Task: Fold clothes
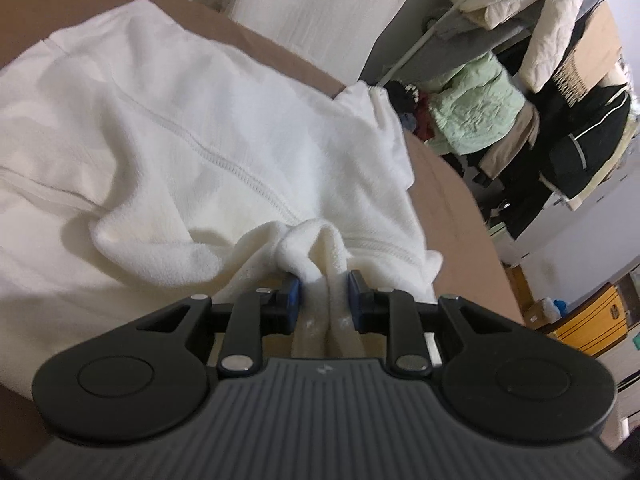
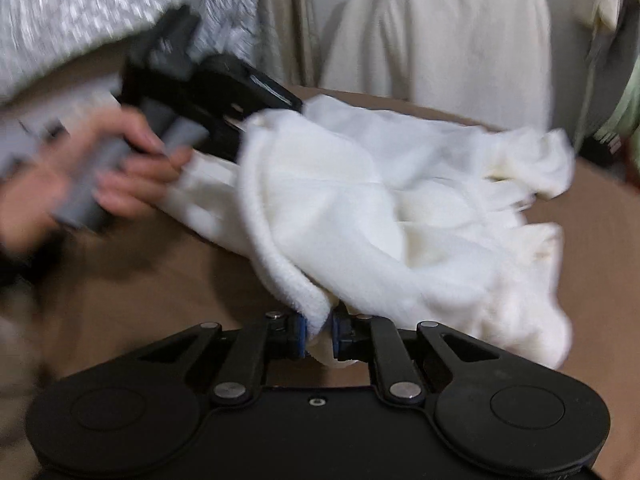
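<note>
Left tongs [image 1: 323,292] and right tongs [image 2: 320,334] each pinch the white fleece [image 1: 192,132], bunched on the brown surface [image 1: 452,216]; mid-fold judging by grips, next needs both ends carried together.

My gripper: the right gripper [image 2: 319,330] sat at the bottom of the view, its blue pads pinching a thick rolled edge of the white fleece garment [image 2: 384,208].
Garment: it lay bunched and rumpled across the brown surface [image 2: 168,280], one end trailing off to the right, all rather blurred.
Other gripper: the left gripper [image 2: 240,120] reached in from upper left, its black front end meeting the cloth's far edge; I could not tell how its jaws stood.
My hand: my left hand [image 2: 120,176] wrapped the grey handle.
Behind: pale clothing [image 2: 440,32] hung past the surface.
</note>
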The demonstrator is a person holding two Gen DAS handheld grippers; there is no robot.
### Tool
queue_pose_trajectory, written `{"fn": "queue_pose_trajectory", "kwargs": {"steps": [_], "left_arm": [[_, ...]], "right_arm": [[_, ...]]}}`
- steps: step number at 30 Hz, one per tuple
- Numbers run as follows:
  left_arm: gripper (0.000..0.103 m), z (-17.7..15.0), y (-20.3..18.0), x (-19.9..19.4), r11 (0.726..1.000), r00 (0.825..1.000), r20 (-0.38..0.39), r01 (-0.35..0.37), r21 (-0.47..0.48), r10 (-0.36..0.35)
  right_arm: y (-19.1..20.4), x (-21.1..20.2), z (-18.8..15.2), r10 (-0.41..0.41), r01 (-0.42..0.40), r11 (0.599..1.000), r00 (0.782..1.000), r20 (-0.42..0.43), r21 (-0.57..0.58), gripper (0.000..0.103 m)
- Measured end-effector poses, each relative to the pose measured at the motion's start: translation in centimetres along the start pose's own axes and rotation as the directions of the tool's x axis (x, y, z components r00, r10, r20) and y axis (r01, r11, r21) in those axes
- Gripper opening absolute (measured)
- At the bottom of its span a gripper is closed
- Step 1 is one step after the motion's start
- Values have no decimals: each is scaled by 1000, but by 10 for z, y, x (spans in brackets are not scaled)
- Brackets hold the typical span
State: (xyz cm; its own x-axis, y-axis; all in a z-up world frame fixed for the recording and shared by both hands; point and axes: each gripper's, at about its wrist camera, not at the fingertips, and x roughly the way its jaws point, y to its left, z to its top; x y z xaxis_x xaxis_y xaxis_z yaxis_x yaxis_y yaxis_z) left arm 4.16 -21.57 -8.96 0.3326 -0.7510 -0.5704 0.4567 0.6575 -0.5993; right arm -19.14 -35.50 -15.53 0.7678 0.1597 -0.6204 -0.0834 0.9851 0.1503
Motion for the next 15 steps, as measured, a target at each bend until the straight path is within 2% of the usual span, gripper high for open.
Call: {"fn": "queue_pose_trajectory", "kwargs": {"steps": [2,4,7,9,11,15], "left_arm": [[30,1,-1,-14,1000,1000,10,12,2,-12],[36,-1,-2,-32,1000,999,20,30,8,-30],[49,-15,0,-72,993,991,56,118,17,-119],[57,-28,-2,-93,986,985,65,159,57,-162],[65,-43,-11,-106,976,985,54,154,154,-164],[67,-72,-31,-93,948,992,14,119,297,-129]], "right_arm": [[-1,-6,2,87,-88,992,996,13,89,15],[-4,-11,4,171,-177,968,984,51,178,15],[-8,-21,9,269,-294,916,955,127,273,15],[-14,-23,15,286,-321,897,945,157,303,15],[-24,-20,23,288,-333,880,941,177,338,15],[-38,-20,40,291,-358,853,930,222,380,15]]}}
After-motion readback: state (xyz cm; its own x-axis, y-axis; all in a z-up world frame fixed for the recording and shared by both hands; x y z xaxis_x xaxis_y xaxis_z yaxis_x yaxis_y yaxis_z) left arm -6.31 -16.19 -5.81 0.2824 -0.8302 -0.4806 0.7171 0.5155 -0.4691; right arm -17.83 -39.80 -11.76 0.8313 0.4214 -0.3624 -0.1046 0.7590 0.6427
